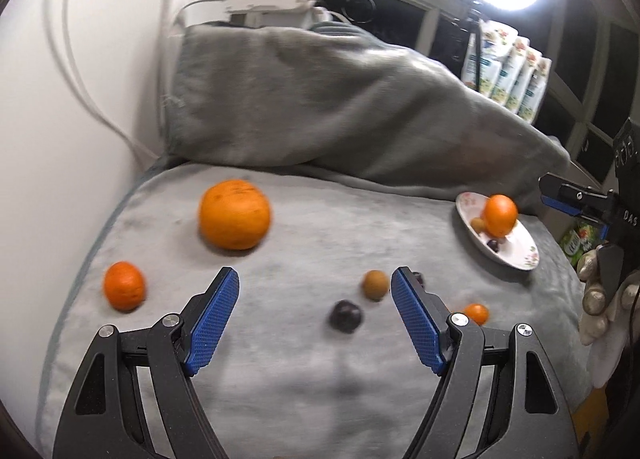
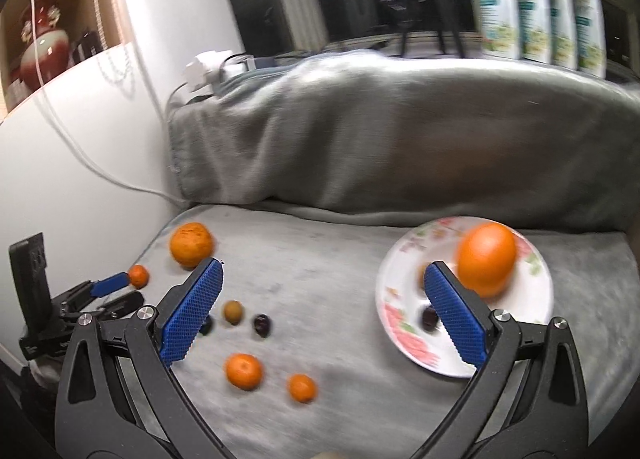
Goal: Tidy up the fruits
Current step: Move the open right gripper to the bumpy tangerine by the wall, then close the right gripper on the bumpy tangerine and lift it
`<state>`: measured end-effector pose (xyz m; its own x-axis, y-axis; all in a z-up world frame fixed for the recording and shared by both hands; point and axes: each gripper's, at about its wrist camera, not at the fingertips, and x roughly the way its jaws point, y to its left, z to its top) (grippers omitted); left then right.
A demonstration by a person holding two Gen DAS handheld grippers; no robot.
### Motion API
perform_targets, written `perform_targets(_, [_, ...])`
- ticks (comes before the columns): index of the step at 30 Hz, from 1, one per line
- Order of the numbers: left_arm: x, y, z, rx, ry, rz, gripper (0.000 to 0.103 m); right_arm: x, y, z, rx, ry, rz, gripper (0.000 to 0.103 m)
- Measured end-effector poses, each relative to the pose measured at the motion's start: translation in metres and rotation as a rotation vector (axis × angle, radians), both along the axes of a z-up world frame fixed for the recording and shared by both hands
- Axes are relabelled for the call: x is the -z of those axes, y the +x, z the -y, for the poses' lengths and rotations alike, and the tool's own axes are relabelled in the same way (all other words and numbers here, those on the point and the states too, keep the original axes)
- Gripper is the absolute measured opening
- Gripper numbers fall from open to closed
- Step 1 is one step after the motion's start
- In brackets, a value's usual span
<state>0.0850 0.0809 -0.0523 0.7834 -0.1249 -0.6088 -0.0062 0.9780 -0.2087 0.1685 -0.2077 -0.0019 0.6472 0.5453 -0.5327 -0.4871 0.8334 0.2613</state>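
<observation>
Overhead, two wrist views look down on a grey blanket (image 1: 304, 387) spread over a cushioned surface beside a white wall; fruit lies scattered across it. Nearest the wall sits a large orange (image 1: 235, 214); a smaller orange (image 1: 124, 286) lies closer to the blanket's edge, well apart from it. The left gripper (image 1: 315, 321) hangs above the blanket with its blue pads spread wide and nothing between them; just beyond its tips lie a brown kiwi (image 1: 375, 285) and a dark plum (image 1: 346, 316), near each other but not touching; a small tangerine (image 1: 476, 314) peeks out behind the right pad. Off to the side rests a floral plate (image 2: 404, 323), tilted on the soft blanket; it holds a big orange (image 2: 486, 264), a dark plum-like fruit and a small brownish one. The right gripper (image 2: 323, 301) hovers with its pads also spread apart and empty, one pad overlapping the plate in view; a gloved hand (image 1: 600, 295) grips its handle. Both views are blurred.
</observation>
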Motion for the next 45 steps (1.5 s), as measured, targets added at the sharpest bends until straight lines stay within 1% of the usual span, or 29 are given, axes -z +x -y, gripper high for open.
perform_targets(5, [0.009, 0.000, -0.021, -0.033, -0.019, -0.008, 0.079, -0.004, 0.007, -0.045, -0.077, -0.039, 0.014, 0.102])
perform_targets(12, [0.018, 0.012, -0.042, -0.059, -0.056, -0.018, 0.079, -0.001, 0.024, -0.106, -0.172, -0.055, -0.033, 0.102])
perform_targets(18, [0.025, 0.026, -0.053, -0.060, -0.100, -0.026, 0.079, 0.009, 0.049, -0.150, -0.241, -0.044, -0.130, 0.102])
perform_targets(21, [0.028, 0.036, -0.056, -0.059, -0.116, -0.033, 0.079, 0.018, 0.063, -0.170, -0.267, -0.019, -0.197, 0.102])
perform_targets(24, [0.030, 0.045, -0.059, -0.057, -0.127, -0.037, 0.079, 0.026, 0.076, -0.185, -0.294, 0.020, -0.274, 0.102])
perform_targets(29, [0.036, 0.059, -0.063, -0.058, -0.146, -0.054, 0.079, 0.040, 0.090, -0.208, -0.321, 0.041, -0.347, 0.102])
perform_targets(32, [0.041, 0.066, -0.065, -0.053, -0.150, -0.069, 0.078, 0.051, 0.099, -0.220, -0.329, 0.050, -0.410, 0.095])
perform_targets(33, [0.041, 0.067, -0.065, -0.051, -0.149, -0.073, 0.077, 0.053, 0.101, -0.223, -0.330, 0.052, -0.425, 0.093])
perform_targets(35, [0.042, 0.070, -0.065, -0.048, -0.146, -0.078, 0.077, 0.060, 0.104, -0.230, -0.332, 0.054, -0.453, 0.091])
perform_targets(38, [0.044, 0.073, -0.066, -0.050, -0.152, -0.082, 0.076, 0.069, 0.109, -0.240, -0.336, 0.059, -0.492, 0.085])
perform_targets(39, [0.044, 0.074, -0.066, -0.050, -0.151, -0.082, 0.076, 0.071, 0.110, -0.243, -0.335, 0.059, -0.502, 0.082])
perform_targets(40, [0.044, 0.074, -0.065, -0.049, -0.148, -0.084, 0.073, 0.073, 0.112, -0.244, -0.333, 0.059, -0.509, 0.079])
perform_targets(41, [0.044, 0.075, -0.065, -0.048, -0.144, -0.085, 0.071, 0.076, 0.112, -0.246, -0.332, 0.061, -0.516, 0.079])
perform_targets(45, [0.046, 0.080, -0.062, -0.043, -0.121, -0.100, 0.071, 0.086, 0.117, -0.251, -0.322, 0.075, -0.551, 0.078])
